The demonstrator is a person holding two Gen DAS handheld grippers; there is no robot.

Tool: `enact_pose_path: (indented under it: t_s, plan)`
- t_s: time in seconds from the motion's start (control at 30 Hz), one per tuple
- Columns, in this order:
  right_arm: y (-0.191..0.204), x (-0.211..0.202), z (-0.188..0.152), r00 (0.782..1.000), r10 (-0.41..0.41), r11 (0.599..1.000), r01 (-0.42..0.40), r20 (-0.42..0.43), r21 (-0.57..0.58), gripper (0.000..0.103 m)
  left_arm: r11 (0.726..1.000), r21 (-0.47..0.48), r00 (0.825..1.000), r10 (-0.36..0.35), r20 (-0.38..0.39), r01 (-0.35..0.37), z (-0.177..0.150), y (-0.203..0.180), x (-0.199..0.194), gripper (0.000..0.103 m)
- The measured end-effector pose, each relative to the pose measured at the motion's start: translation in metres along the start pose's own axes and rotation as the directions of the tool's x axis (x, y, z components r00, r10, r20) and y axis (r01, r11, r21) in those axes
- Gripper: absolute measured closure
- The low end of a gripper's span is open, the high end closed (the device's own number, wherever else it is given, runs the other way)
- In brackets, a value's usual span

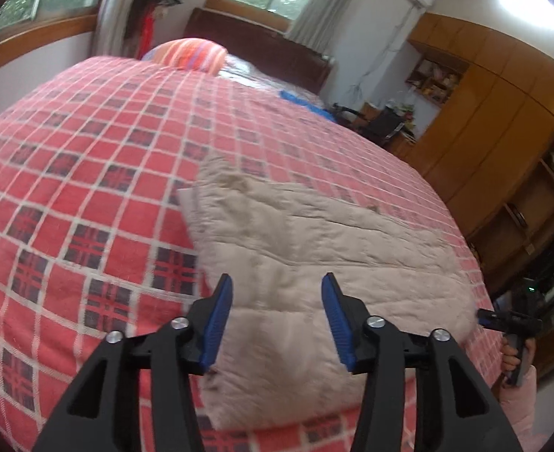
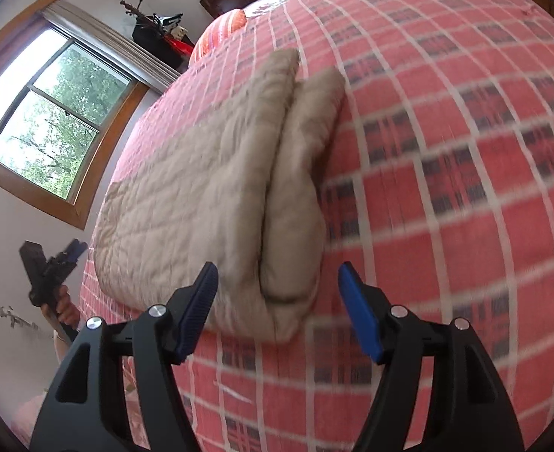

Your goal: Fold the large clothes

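Blue-padded fingers of the left hand-held gripper (image 1: 277,324) fill the bottom of the left wrist view, spread wide apart with nothing between them, hanging above the near end of the garment. Its counterpart, the right hand-held gripper (image 2: 279,312), shows the same way in the right wrist view: jaws released, empty, poised just over the garment's near folded corner.

Beneath both lies the bed (image 1: 89,188), covered by a red and white checked bedspread (image 2: 446,188) with dark plaid squares, which takes up most of either picture. On it, near the edge closest to the person, rests the beige quilted garment (image 1: 296,233), folded over into a thick oblong; the right wrist view shows two stacked layers with a deep crease running along its length (image 2: 216,173). It lies flat on the bedspread, touched by neither tool.

At the head of the bed sits an orange striped pillow (image 1: 198,54) in front of a dark wooden headboard (image 1: 262,52). Wooden-framed windows (image 2: 47,128) and tall wooden cabinets (image 1: 503,120) line the walls.

Each camera also catches the other tool at the frame's side, held in a hand (image 2: 66,307), with a pink sleeve (image 1: 519,403) showing in the left wrist view.
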State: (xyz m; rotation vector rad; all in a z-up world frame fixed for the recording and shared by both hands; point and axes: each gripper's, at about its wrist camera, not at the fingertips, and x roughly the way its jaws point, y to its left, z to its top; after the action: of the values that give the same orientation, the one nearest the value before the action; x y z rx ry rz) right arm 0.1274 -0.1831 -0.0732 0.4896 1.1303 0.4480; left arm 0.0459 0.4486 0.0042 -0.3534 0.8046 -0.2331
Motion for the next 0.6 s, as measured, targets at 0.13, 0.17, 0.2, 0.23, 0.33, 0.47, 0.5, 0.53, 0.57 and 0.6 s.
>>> enact_pose_path:
  t_s: [0.13,0.17,0.2,0.23,0.33,0.47,0.5,0.53,0.57,0.6]
  plan:
    - [-0.006,0.007,-0.013,0.998,0.058,0.998,-0.057,-0.025,0.039,0.046,0.999,0.034,0.997,-0.029,-0.066,0.031,-0.009,-0.022,0.008,0.052]
    - [-0.006,0.009,-0.015,0.997,0.072,0.997,-0.071,-0.028,0.043,0.052,0.998,0.035,0.995,-0.040,-0.093,0.044,-0.013,-0.026,0.014,0.052]
    - [-0.006,0.010,-0.015,0.997,0.076,0.996,-0.074,-0.029,0.044,0.054,0.998,0.042,0.993,-0.041,-0.111,0.046,-0.016,-0.027,0.019,0.052]
    - [-0.003,0.011,-0.014,0.997,0.072,0.997,-0.070,-0.028,0.045,0.058,0.998,0.048,0.992,-0.030,-0.123,0.036,-0.019,-0.028,0.023,0.052]
    - [-0.002,0.018,-0.014,0.996,0.072,0.996,-0.069,-0.048,0.063,0.072,0.998,0.055,0.988,0.009,-0.152,0.000,-0.028,-0.026,0.036,0.052]
    - [0.001,0.033,-0.021,0.995,-0.005,0.998,0.011,-0.099,0.057,0.075,0.999,0.039,0.983,0.012,-0.183,-0.005,-0.035,-0.016,0.051,0.052]
    - [0.002,0.034,-0.021,0.995,-0.012,0.998,0.017,-0.100,0.053,0.075,0.999,0.038,0.983,0.013,-0.185,-0.006,-0.036,-0.015,0.053,0.052]
    - [0.003,0.035,-0.022,0.995,-0.013,0.999,0.018,-0.099,0.049,0.075,0.999,0.037,0.982,0.014,-0.189,-0.007,-0.037,-0.015,0.055,0.052]
    - [0.004,0.035,-0.022,0.995,-0.011,0.999,0.016,-0.099,0.050,0.075,0.999,0.036,0.981,0.017,-0.194,-0.010,-0.038,-0.014,0.056,0.052]
    - [0.004,0.035,-0.022,0.995,-0.007,0.999,0.013,-0.099,0.052,0.075,0.999,0.036,0.980,0.021,-0.198,-0.014,-0.038,-0.015,0.057,0.052]
